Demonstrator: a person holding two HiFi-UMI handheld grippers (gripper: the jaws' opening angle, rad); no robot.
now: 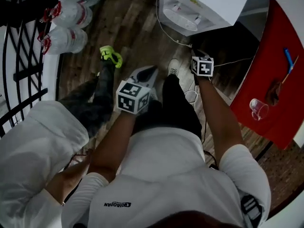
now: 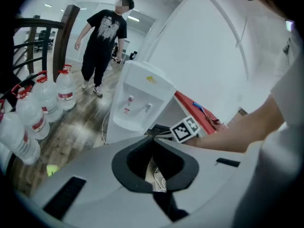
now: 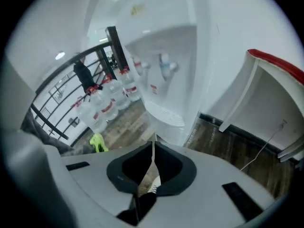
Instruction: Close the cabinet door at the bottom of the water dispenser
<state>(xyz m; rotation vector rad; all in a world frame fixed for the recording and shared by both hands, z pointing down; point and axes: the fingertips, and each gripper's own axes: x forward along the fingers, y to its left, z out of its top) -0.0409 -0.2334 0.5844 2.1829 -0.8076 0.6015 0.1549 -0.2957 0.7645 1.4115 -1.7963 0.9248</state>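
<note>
Your left tongs (image 1: 145,73) are closed tip to tip with nothing between them, raised in front of your legs. Your right tongs (image 1: 194,50) are pinched narrow too, also empty, and sit closer to the water dispenser (image 1: 204,6). The white dispenser stands on the wooden floor (image 1: 137,27) straight ahead of you, just beside the red tabletop (image 1: 273,70) on your right. Its lower front faces you in the left gripper view, but I cannot tell how the cabinet door at the bottom sits. A clear cup (image 1: 259,109) stands on the tabletop. Big water bottles (image 1: 71,13) are lined up to your left, and a person (image 2: 102,46) in black stands beyond them.
</note>
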